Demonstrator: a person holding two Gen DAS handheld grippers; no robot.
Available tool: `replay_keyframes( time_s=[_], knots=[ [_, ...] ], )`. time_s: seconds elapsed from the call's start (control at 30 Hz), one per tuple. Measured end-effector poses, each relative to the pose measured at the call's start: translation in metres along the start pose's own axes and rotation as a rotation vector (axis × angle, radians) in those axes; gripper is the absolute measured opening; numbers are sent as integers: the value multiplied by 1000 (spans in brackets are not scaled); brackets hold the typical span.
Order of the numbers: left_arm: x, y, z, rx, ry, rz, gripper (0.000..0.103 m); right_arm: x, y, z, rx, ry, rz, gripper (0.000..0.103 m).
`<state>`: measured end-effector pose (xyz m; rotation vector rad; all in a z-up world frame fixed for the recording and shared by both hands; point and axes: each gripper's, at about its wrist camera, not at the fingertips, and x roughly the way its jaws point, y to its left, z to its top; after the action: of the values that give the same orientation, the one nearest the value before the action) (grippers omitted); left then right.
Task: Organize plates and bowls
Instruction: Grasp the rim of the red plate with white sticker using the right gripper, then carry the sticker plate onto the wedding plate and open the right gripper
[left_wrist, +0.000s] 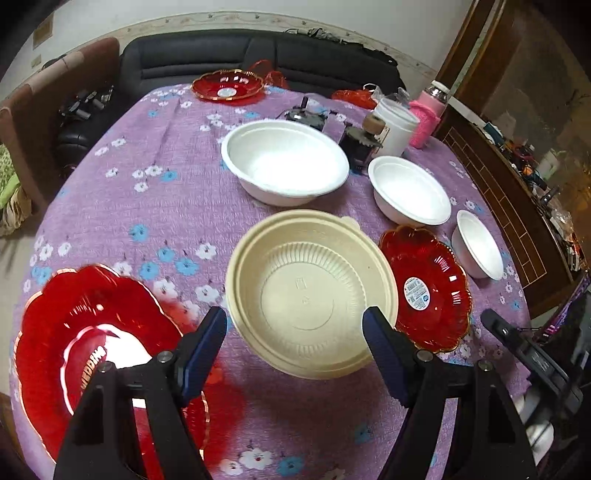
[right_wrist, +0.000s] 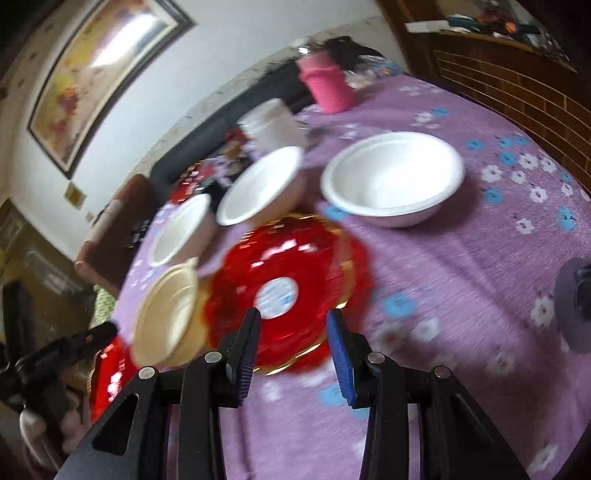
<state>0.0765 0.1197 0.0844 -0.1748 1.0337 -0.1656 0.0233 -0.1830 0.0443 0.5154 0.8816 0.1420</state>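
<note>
My left gripper (left_wrist: 295, 332) is open and empty, its jaws either side of the near rim of a cream ribbed bowl (left_wrist: 310, 291). A large red plate (left_wrist: 92, 350) lies at its lower left, a smaller red plate (left_wrist: 424, 288) to the bowl's right, and a third red plate (left_wrist: 227, 85) at the table's far edge. Three white bowls, large (left_wrist: 286, 162), medium (left_wrist: 408, 190) and small (left_wrist: 478, 243), stand behind. My right gripper (right_wrist: 293, 328) is open and empty just above the near edge of the smaller red plate (right_wrist: 291, 273). The right view is blurred.
A purple flowered cloth (left_wrist: 147, 192) covers the round table. A white tub (left_wrist: 395, 125), a pink bottle (left_wrist: 428, 118) and small dark gadgets (left_wrist: 306, 112) stand at the back. A black sofa (left_wrist: 221, 62) is behind, a wooden cabinet (left_wrist: 517, 206) at right.
</note>
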Motion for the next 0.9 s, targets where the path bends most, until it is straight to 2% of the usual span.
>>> replay_keyframes(
  time_s=[0.1,0.2,0.27,0.3,0.33,0.4,0.57,0.7,0.9],
  knots=[
    [1,-4,-7,-15,16,-26,75,24,-8,9,23,30,-83,40],
    [-3,-14,-16,2,20,-50,75,47,-14,15,43,72,-95,40],
    [-5,-23,-24,16,23,-62,75,54,-7,19,18,47,-116,39],
    [-5,-26,-26,20,27,-67,75,57,-6,20,6,60,-112,30],
    [-5,-29,-30,24,33,-76,75,59,-6,21,2,71,-112,11],
    [-4,-35,-36,30,44,-92,75,59,-12,20,11,90,-94,11],
    [-4,-51,-54,54,72,-150,75,27,-30,4,19,144,-78,11],
    [2,-71,-69,96,105,-199,75,-8,-55,-26,44,240,-31,10],
    [43,-112,-93,138,208,-246,72,-48,-87,-60,12,276,-26,10]
  ],
)
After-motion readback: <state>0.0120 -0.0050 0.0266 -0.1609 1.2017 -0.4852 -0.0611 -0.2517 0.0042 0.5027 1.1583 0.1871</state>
